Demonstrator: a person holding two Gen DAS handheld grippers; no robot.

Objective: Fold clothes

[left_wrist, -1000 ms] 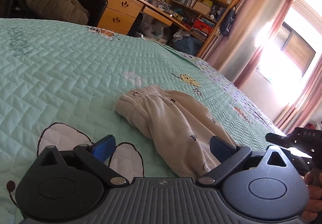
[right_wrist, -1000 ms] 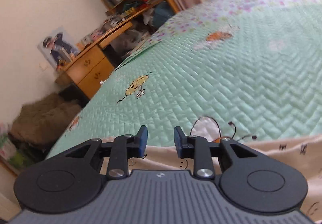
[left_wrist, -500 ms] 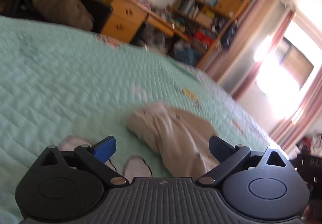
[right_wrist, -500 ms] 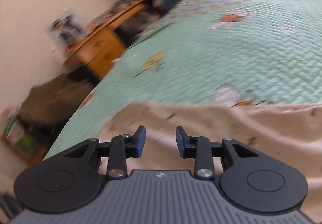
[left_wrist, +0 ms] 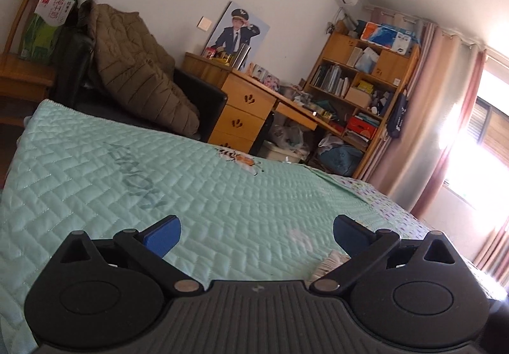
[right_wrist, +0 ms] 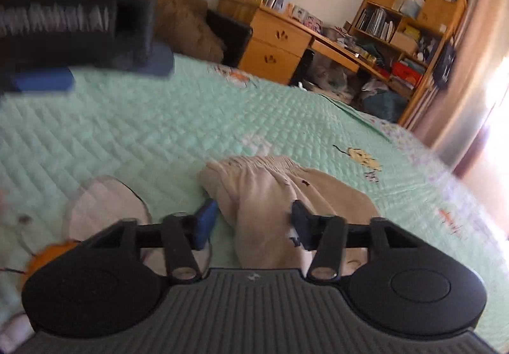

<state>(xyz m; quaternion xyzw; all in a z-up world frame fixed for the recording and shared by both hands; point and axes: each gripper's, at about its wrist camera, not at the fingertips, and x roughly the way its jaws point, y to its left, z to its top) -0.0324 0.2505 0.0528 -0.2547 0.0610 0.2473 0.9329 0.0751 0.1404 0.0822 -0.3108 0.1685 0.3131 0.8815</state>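
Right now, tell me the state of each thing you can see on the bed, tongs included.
Beige trousers: lying bunched on the quilt, not held.
Left tongs: open wide, empty, above the quilt.
Right tongs: open, empty, over the trousers.
Green quilt: spread flat.

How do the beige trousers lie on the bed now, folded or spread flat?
Folded. The beige trousers lie on the green quilt doubled into one narrow strip, the gathered waistband at the far end; how many layers, cannot tell.
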